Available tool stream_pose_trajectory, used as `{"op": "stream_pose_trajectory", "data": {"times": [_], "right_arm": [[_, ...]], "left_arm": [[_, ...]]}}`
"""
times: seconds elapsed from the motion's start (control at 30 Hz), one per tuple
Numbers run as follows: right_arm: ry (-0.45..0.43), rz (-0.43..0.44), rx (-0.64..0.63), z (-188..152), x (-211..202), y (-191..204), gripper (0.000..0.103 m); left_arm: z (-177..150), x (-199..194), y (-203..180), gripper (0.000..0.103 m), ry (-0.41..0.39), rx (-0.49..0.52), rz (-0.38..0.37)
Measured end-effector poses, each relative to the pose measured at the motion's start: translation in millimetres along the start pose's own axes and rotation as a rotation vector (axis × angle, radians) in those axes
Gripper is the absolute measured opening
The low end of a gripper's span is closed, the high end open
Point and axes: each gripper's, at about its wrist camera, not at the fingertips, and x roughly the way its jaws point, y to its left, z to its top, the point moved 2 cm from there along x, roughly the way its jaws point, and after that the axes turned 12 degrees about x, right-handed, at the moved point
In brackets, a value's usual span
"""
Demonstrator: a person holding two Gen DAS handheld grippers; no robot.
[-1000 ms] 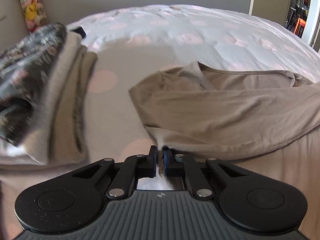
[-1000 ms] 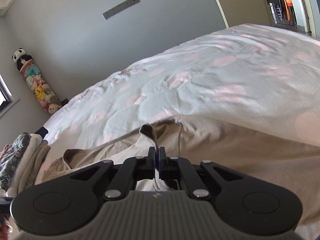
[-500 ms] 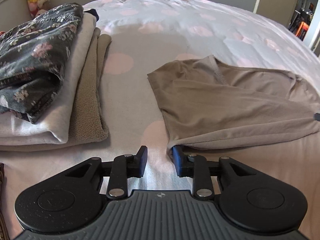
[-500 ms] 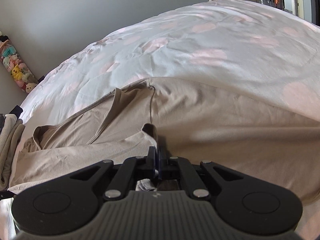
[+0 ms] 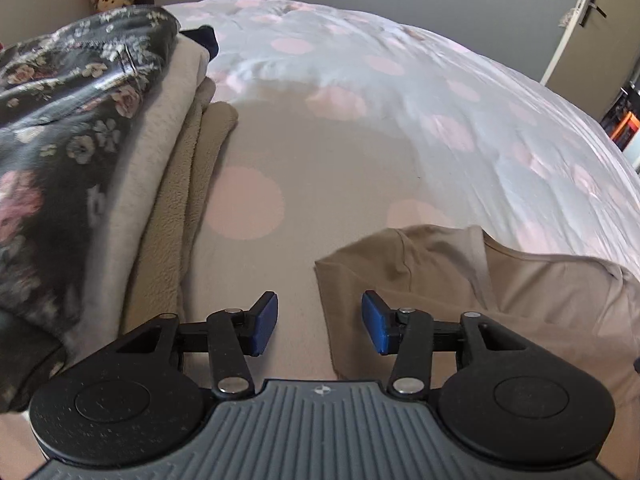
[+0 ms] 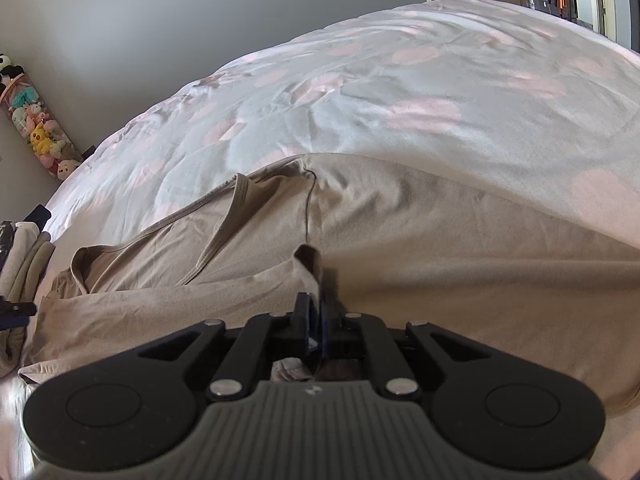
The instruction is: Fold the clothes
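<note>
A beige shirt [image 5: 500, 292] lies spread on the bed, its neckline [image 6: 216, 232] to the left in the right wrist view. My left gripper [image 5: 319, 309] hovers over the shirt's left corner. Its jaws are opening and wide apart, and nothing is pinched between the blue pads [image 5: 376, 326]. Only the shirt's edge lies below them. My right gripper [image 6: 318, 310] is low over the beige shirt [image 6: 420, 240]. Its jaws are opening by a narrow gap, and a raised fold of the fabric [image 6: 310, 258] still stands between them.
A stack of folded clothes [image 5: 100, 140], with a dark floral piece on top, sits on the bed to the left and shows at the edge as the stack [image 6: 24, 256]. The spotted duvet [image 5: 360, 80] stretches beyond. Plush toys [image 6: 36, 128] stand by the wall and a door [image 5: 588, 20] is far right.
My left gripper let go of the shirt's corner, opened wide and swung left towards the stack. My right gripper tilted down, and its pads have begun to part around the fold.
</note>
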Motion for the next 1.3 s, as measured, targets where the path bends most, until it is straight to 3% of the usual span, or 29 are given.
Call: {"op": "stream_pose_trajectory", "data": {"times": [0.03,0.13,0.17,0.23,0.3,0.37,0.57,0.8,0.87,0.93,1.0,1.1,1.13,1.17,1.23,1.3], "right_arm": [[-0.006,0.012,0.009,1,-1,-1,0.015],[-0.042,0.055,0.035,6,-3,-5,0.043],[-0.054,0.065,0.043,8,-3,-6,0.046],[-0.068,0.074,0.056,9,1,-10,0.045],[-0.073,0.081,0.060,8,4,-13,0.038],[-0.084,0.099,0.051,7,5,-13,0.005],[-0.214,0.140,-0.001,8,-11,0,0.003],[-0.175,0.087,0.024,4,4,-7,0.003],[-0.164,0.072,0.040,2,9,-11,0.008],[-0.169,0.052,0.048,3,9,-13,0.012],[-0.182,0.037,0.052,5,5,-14,0.013],[-0.192,0.018,0.047,8,-2,-9,0.013],[-0.194,0.017,0.046,8,-5,-7,0.016],[-0.192,0.024,0.046,8,-7,-5,0.030],[-0.181,0.058,0.052,5,-12,1,0.045],[-0.166,0.070,0.026,1,-14,10,0.044]], "left_arm": [[0,3,0,0.033,-0.003,-0.002,-0.011],[-2,9,-2,0.025,-0.007,-0.005,-0.033],[-4,10,-3,0.022,-0.010,-0.005,-0.034],[-6,11,-2,0.016,-0.024,-0.013,-0.034],[-7,10,-1,0.006,-0.039,-0.027,-0.034],[-6,7,-1,0.001,-0.058,-0.034,-0.035],[7,-19,-9,0.000,-0.186,0.028,0.011],[9,8,-5,0.000,-0.112,0.061,0.059],[6,16,-4,0.001,-0.095,0.043,0.056],[2,15,-1,0.003,-0.109,0.011,0.053],[-2,4,2,0.011,-0.135,-0.002,0.067],[-16,-22,0,0.014,-0.178,0.025,0.066],[-23,-31,-2,0.014,-0.182,0.034,0.053],[-31,-41,-4,0.014,-0.183,0.042,0.039],[-49,-54,-9,0.015,-0.174,0.059,0.017],[-67,-60,-18,0.017,-0.154,0.089,0.008]]}}
